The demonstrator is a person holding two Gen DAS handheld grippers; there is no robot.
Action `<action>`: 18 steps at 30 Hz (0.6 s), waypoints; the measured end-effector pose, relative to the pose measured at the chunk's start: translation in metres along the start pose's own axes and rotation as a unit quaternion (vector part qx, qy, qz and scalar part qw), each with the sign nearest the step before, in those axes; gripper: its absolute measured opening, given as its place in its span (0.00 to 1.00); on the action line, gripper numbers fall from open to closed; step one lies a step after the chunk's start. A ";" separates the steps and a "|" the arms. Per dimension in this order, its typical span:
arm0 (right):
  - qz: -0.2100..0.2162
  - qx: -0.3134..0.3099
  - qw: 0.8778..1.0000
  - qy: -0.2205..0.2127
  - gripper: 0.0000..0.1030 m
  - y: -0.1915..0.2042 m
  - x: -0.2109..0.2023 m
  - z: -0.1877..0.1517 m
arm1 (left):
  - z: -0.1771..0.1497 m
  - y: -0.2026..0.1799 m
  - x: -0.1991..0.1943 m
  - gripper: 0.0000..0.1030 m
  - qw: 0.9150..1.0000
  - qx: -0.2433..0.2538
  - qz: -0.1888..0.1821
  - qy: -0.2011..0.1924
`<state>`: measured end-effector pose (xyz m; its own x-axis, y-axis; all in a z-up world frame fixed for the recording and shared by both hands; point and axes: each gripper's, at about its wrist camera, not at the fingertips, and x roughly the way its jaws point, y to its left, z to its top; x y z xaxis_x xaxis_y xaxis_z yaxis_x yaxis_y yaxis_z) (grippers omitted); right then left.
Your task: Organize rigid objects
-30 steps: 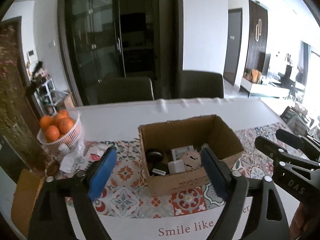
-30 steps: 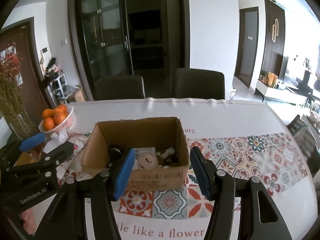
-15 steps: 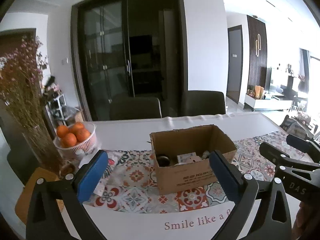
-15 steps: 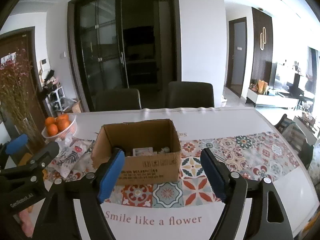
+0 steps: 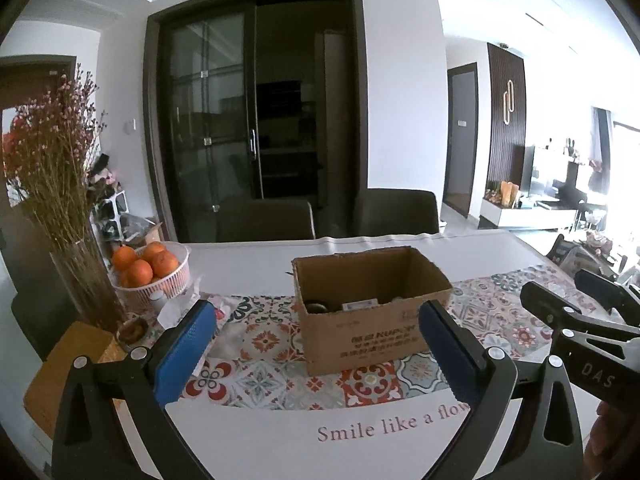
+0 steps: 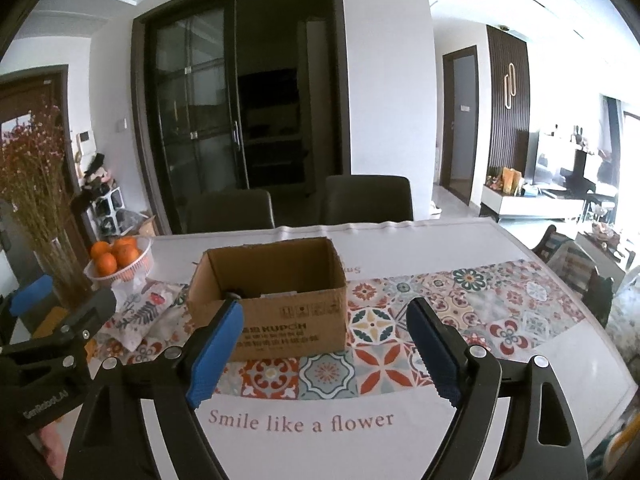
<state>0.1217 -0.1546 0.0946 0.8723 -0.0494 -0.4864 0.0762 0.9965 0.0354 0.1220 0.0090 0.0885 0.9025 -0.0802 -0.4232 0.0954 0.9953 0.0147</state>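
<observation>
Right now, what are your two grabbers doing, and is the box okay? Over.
Left gripper and right gripper open, jaws just widened, nothing between them. Cardboard box upright on the table runner, items inside. Nothing in the way.

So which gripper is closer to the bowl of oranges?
Left. The left gripper sits on the side of the cardboard box toward the bowl of oranges; the right gripper is beyond it.

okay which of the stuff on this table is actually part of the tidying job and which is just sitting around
Job:
cardboard box, small items inside it
left tongs, right tongs, both open, empty

Just lying about:
basket of oranges
vase of dried flowers
patterned cloth
</observation>
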 end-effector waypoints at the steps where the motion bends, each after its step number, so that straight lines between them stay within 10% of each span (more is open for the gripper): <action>1: 0.001 -0.001 1.000 -0.002 0.82 0.000 -0.003 -0.001 | -0.001 -0.001 -0.003 1.00 1.000 -0.001 0.000 -0.002; 18: 0.006 -0.008 0.999 -0.036 0.82 0.006 -0.035 -0.005 | 0.000 0.000 -0.036 1.00 0.999 0.001 0.001 -0.039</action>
<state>0.0890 -0.1467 0.1078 0.9055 -0.0421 -0.4222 0.0589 0.9979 0.0268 0.0894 0.0124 0.1034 0.9328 -0.0823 -0.3509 0.0945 0.9954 0.0177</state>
